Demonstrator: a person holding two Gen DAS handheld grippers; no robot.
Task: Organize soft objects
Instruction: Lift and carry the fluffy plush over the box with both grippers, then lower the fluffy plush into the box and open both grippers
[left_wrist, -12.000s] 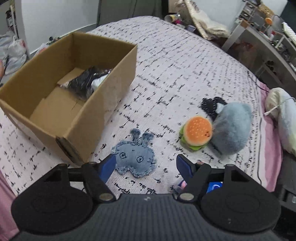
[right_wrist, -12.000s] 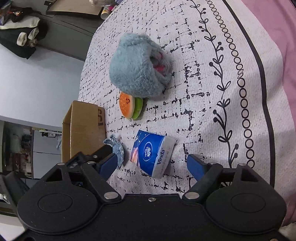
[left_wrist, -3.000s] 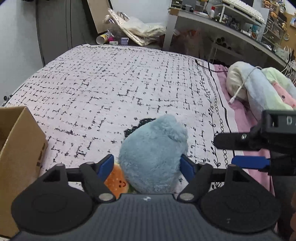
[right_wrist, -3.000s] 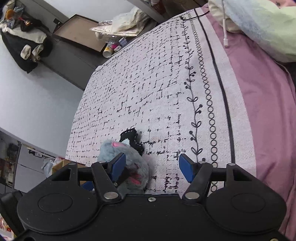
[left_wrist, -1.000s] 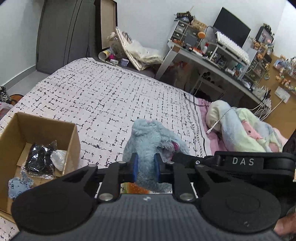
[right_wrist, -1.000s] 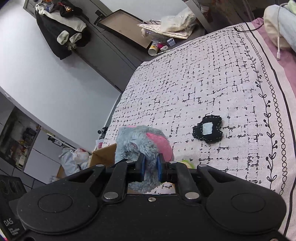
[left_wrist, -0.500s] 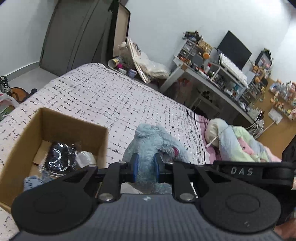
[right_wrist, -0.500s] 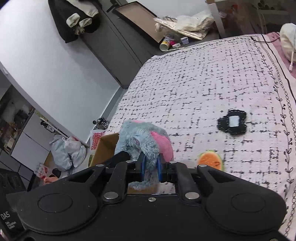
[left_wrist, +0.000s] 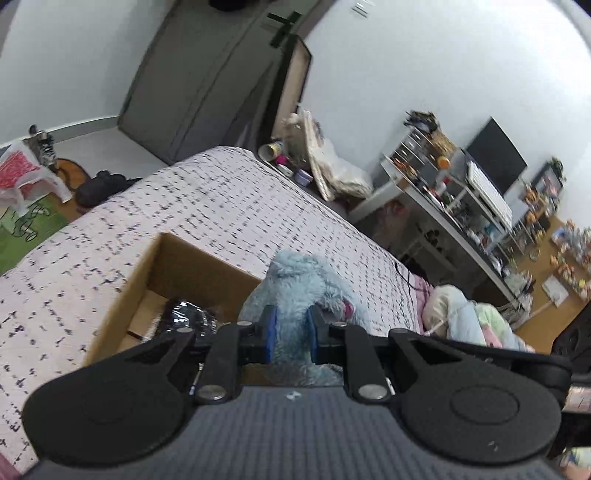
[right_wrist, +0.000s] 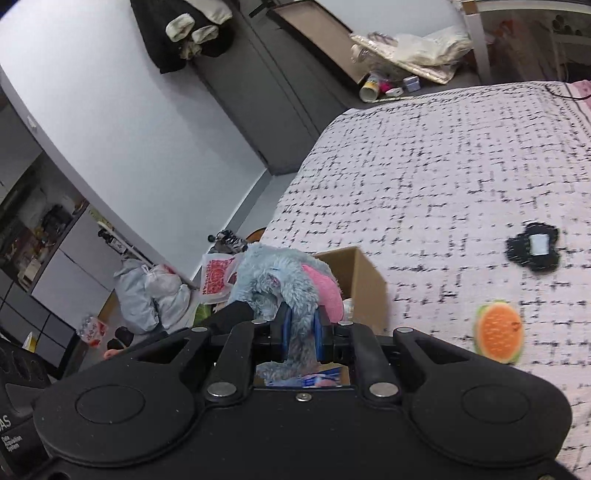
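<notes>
1. Left wrist view: whereas a second ago the cardboard box (left_wrist: 177, 280) sat at the lower left edge, it now lies at centre left, directly behind the blue plush toy (left_wrist: 295, 291); the carry appears nearly complete. The left tool (left_wrist: 290, 334) is clamped on the shaggy fur at lower centre.
2. Right wrist view: the right tool (right_wrist: 300, 334) is clamped on the same toy, whose pink inner patch shows; the toy hangs before the box at centre. The burger plush (right_wrist: 498, 332) and black patch (right_wrist: 533, 249) remain on the bed (right_wrist: 443, 177), at right.

My claws pinch the fluffy blue plush (left_wrist: 306, 280), pink inside, above the open box (left_wrist: 184, 273); burger toy (right_wrist: 498, 332) lies right.
</notes>
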